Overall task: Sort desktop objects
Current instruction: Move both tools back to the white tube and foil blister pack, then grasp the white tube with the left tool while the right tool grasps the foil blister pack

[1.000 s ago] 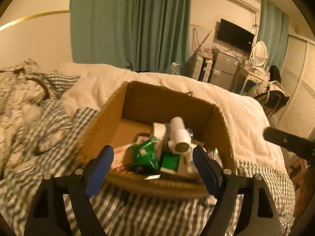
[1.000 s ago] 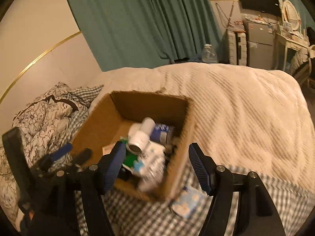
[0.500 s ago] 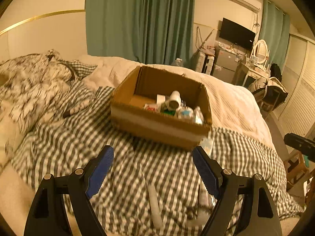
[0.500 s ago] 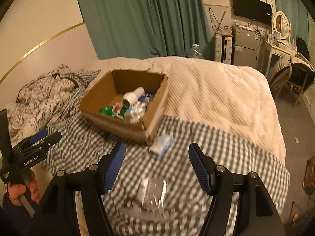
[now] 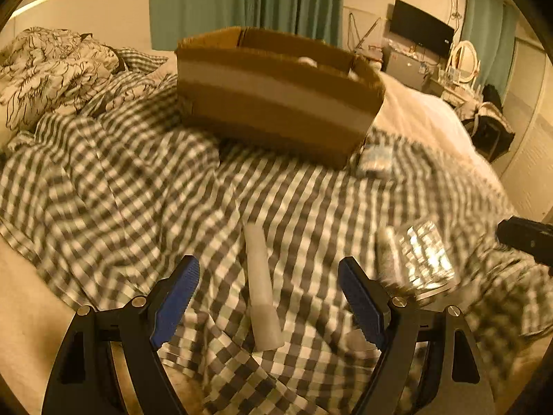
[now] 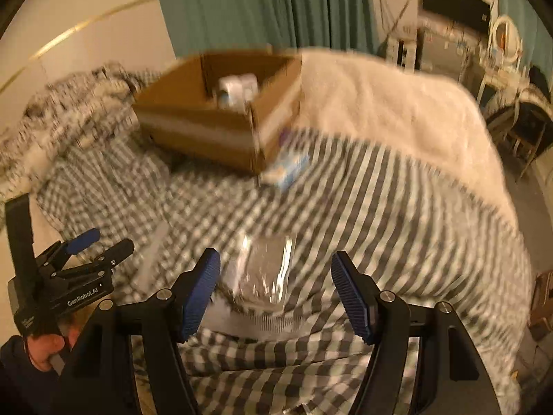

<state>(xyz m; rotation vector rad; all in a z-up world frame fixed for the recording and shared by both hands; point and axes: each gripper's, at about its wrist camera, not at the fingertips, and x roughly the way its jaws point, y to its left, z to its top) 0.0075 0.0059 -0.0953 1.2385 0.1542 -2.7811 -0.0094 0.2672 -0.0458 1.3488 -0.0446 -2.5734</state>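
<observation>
A cardboard box (image 5: 276, 93) holding white bottles and packets sits on the checked blanket; in the right wrist view the cardboard box (image 6: 214, 131) shows a white bottle (image 6: 238, 86) inside. My left gripper (image 5: 268, 302) is open just above a long white tube (image 5: 261, 287) lying on the blanket between its fingers, untouched. A clear shiny plastic packet (image 5: 421, 259) lies to the tube's right. My right gripper (image 6: 274, 290) is open over that clear packet (image 6: 266, 276). A small blue-and-white pack (image 6: 287, 169) rests by the box's near corner.
A checked blanket (image 5: 121, 190) covers the near bed, a cream quilt (image 6: 397, 103) the far right. Floral bedding (image 5: 45, 69) is bunched at the left. A dresser with a mirror (image 5: 463, 58) and a chair stand beyond the bed. A hand (image 6: 45, 349) holds the left gripper's handle.
Both grippers pulled back from over the box and dropped toward the near blanket. The tube and the clear packet now lie close under them. Both stay open and empty.
</observation>
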